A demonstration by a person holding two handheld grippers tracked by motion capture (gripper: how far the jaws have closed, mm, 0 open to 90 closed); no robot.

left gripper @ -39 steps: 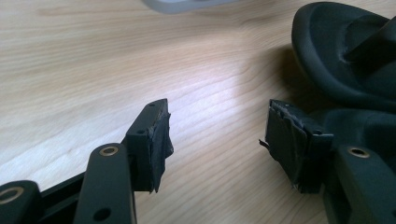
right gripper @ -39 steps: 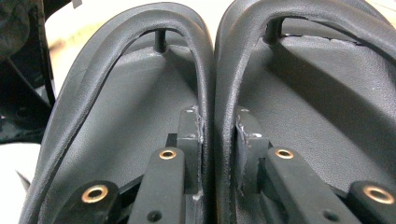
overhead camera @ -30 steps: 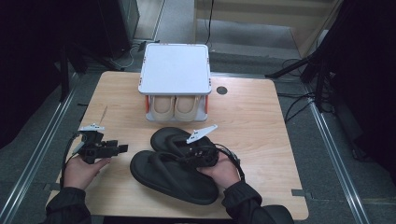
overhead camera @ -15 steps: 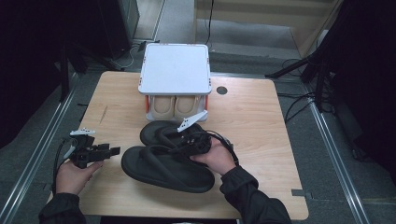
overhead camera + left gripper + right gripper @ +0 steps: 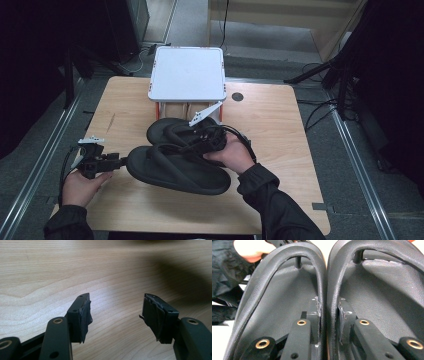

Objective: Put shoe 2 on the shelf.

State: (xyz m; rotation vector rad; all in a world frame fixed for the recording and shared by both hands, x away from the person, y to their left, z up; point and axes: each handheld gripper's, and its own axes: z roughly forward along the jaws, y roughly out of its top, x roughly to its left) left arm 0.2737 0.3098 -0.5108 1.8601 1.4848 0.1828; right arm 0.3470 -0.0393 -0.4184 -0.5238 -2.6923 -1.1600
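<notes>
Two black flip-flops (image 5: 175, 155) over the counter's (image 5: 280, 125) middle, straps pinched side by side between the right gripper's (image 5: 329, 315) clenched fingers (image 5: 314, 315). Left gripper (image 5: 116, 315) near the front-left edge, fingers (image 5: 81, 315) released, nothing between them. White-topped box (image 5: 187, 75) at the far edge.

Black flip-flops (image 5: 175, 160); white-topped rack (image 5: 187, 75) with orange edges; light wood table (image 5: 280, 130); black jaws.
</notes>
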